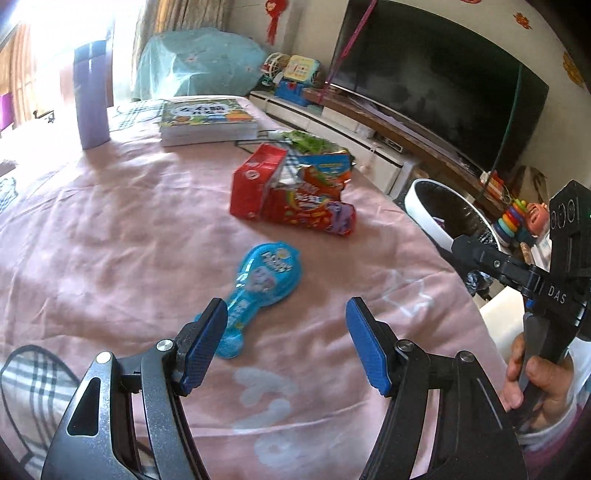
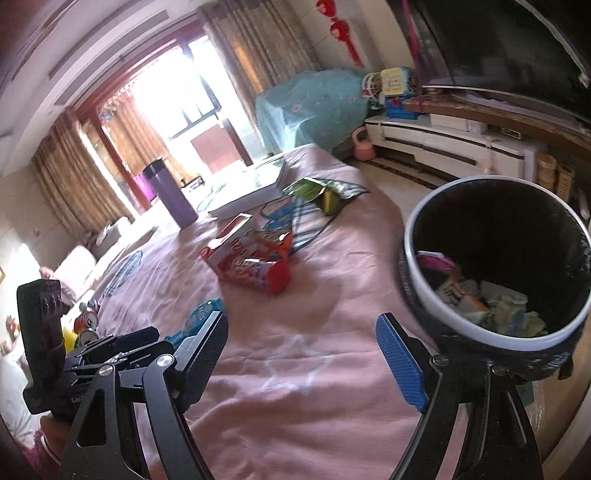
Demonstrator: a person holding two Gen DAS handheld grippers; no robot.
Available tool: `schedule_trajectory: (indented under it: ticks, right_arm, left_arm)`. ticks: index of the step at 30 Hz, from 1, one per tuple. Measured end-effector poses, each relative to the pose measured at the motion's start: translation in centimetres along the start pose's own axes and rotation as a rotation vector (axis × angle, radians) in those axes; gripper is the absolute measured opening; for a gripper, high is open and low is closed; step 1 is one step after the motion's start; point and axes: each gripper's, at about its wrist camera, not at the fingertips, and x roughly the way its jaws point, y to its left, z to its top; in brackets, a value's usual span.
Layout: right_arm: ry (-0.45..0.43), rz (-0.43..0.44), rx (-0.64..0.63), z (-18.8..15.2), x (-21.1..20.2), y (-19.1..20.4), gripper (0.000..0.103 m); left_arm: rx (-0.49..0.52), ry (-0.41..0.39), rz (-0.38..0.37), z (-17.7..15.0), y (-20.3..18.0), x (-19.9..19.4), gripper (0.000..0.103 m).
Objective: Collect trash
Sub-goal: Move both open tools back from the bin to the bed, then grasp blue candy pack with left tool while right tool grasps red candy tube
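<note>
A home living room. A large television [image 1: 436, 77] stands on a low white cabinet [image 2: 443, 146], with children's toys [image 1: 297, 79] beside it. Curtains [image 2: 85, 177] frame a bright window, red ornaments [image 2: 341, 31] hang on the wall.

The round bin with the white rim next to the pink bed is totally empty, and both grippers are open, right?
Not quite. The round black bin with the white rim is not empty: the right wrist view shows paper scraps and wrappers lying inside it. The rest holds: it stands beside the pink bedcover, and the left hand-held gripper and right hand-held gripper are both open.
</note>
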Motion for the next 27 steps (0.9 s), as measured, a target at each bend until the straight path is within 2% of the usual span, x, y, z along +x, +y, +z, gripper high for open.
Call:
schedule_trajectory:
  ticks: [15,20,22,24,25,27]
  right_arm:
    - [0.038,0.016,-0.04,0.7,2.4,1.9,0.084]
    - [0.054,0.024,-0.049,0.9,3.5,2.1,0.084]
    - [0.061,0.028,-0.048,0.9,3.9,2.1,0.084]
    - [0.066,0.029,-0.049,0.9,4.2,2.1,0.084]
    - [0.068,0.03,-0.049,0.9,4.3,2.1,0.084]
    - [0.075,0.033,-0.049,1.0,4.7,2.0,0.084]
  left_arm:
    - [0.029,0.037,0.037,0.0,1.6,1.0,0.068]
    - [0.074,0.047,0.061,0.3,1.4,2.0,0.068]
    - [0.093,0.082,0.077,0.4,1.4,3.0,0.067]
    - [0.107,0.117,0.092,0.2,1.3,4.1,0.064]
    - [0.128,0.111,0.11,0.1,1.1,4.2,0.063]
    - [0.143,0.105,0.117,0.0,0.8,4.1,0.052]
